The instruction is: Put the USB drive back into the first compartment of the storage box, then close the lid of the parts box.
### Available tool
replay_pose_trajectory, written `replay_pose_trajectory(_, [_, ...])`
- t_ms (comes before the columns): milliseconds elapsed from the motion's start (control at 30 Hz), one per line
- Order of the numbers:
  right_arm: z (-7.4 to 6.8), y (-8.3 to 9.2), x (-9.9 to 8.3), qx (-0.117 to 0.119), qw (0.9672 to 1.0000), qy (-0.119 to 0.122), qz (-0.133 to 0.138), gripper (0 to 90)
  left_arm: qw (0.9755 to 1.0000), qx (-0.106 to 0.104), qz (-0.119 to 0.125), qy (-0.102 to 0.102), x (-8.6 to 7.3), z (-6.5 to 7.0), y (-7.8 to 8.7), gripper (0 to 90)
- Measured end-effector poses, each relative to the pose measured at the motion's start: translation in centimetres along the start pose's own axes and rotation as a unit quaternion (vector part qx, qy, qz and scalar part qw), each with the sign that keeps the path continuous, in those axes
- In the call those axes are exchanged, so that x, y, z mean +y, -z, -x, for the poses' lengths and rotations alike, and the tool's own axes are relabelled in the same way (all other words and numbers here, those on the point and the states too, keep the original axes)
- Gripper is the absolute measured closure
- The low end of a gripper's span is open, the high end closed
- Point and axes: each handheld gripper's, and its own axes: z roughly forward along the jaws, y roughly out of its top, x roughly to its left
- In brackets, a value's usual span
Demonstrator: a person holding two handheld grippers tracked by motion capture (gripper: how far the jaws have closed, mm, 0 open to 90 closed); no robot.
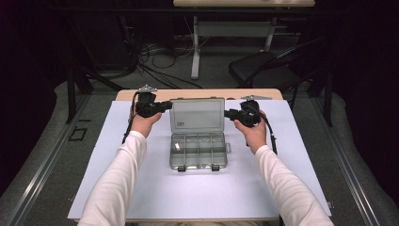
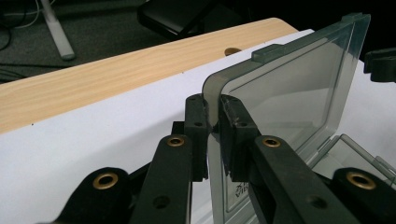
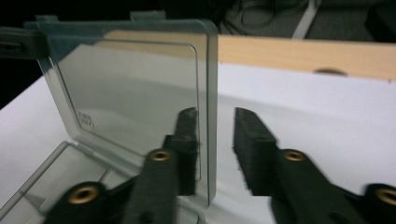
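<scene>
A clear plastic compartment box (image 1: 198, 151) sits on the white sheet (image 1: 141, 188), its lid (image 1: 196, 114) standing upright at the back. My left gripper (image 1: 168, 106) is shut on the lid's left edge; in the left gripper view the pads (image 2: 196, 116) pinch the lid's (image 2: 289, 88) rim. My right gripper (image 1: 227, 113) is at the lid's right edge. In the right gripper view its jaws (image 3: 215, 114) straddle the lid (image 3: 135, 88), one pad behind the plastic and the other apart from it. A small white piece (image 1: 177, 146) lies in a left compartment.
The wooden table edge (image 1: 160, 94) runs behind the sheet. Past it are a dark chair (image 1: 263, 66), a white desk leg (image 1: 195, 52) and cables on the floor. Two black latches (image 1: 181, 168) hang at the box's front.
</scene>
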Motion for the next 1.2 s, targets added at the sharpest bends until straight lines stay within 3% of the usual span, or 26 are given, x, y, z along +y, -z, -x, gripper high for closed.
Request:
replay_pose_trajectory(333, [-0.8, 1.4, 1.2, -0.014, 0.9994, 0.027, -0.019, 88.7, 0.9996, 0.004, 0.013, -0.025, -0.5, 0.8, 0.9, 82.6])
replay_pose_trajectory(467, [-1.5, 1.8, 1.9, -0.008, 0.999, 0.041, -0.018, 90.0, 0.9994, 0.006, 0.019, -0.029, -0.8, 1.0, 1.1, 82.7])
replay_pose_trajectory(567, [-1.8, 1.8, 2.4, 0.009, 0.9983, 0.044, -0.037, 90.0, 0.9992, 0.006, 0.023, -0.033, -0.9, 1.2, 1.3, 82.8])
replay_pose_trajectory(800, [-2.7, 2.4, 3.5, -0.001, 0.9969, 0.062, -0.048, 90.0, 0.9987, 0.01, 0.03, -0.041, -1.2, 1.6, 1.7, 83.1])
replay_pose_trajectory(1200, [-3.7, 3.4, 6.0, -0.01, 0.9971, 0.063, -0.042, 90.0, 0.9977, 0.019, 0.033, -0.056, -1.6, 2.2, 2.2, 83.1])
